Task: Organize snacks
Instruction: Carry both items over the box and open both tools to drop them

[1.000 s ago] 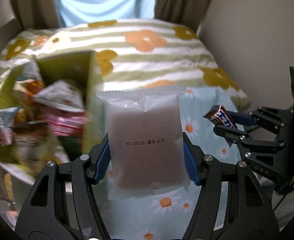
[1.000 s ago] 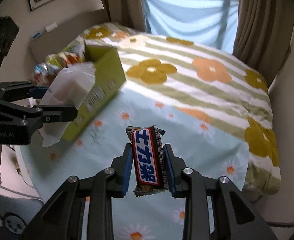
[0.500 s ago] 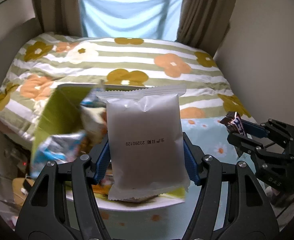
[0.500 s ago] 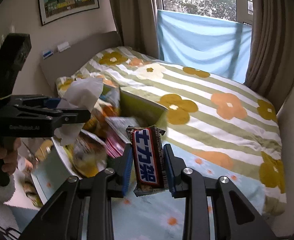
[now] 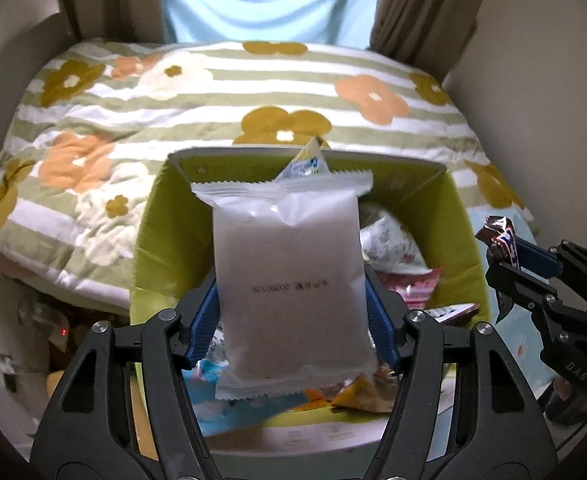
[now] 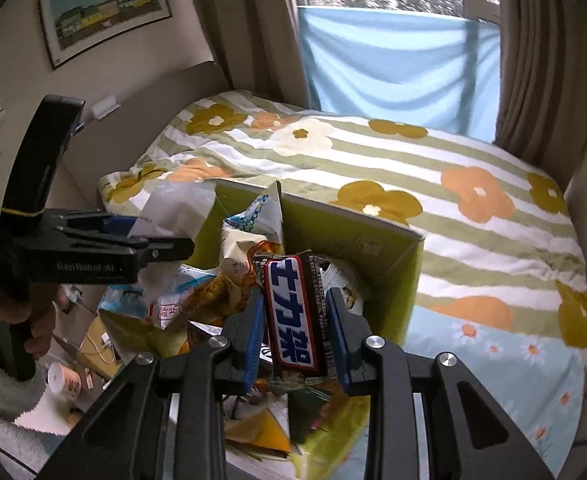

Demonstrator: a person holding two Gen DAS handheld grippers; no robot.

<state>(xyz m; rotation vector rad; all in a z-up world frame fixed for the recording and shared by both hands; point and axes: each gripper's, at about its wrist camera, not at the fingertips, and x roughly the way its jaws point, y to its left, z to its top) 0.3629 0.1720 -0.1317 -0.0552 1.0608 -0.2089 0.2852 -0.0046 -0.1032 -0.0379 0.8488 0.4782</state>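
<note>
Box [image 5: 161,240] already stuffed; my left tongs [image 5: 293,320] just loosening around the white pouch [image 5: 289,280], right tongs [image 6: 293,320] pinching the chocolate bar [image 6: 291,316], both left to drop.

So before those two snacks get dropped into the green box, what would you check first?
1. White packet over the green box: ok.
2. Left gripper letting go: its jaws have just been opening, packet between them; whether the pads press on it, cannot tell.
3. Chocolate bar clamped in right gripper: ok.
4. Bar above the box: ok.
5. Room in the box: not ok, other snacks piled high.
</note>
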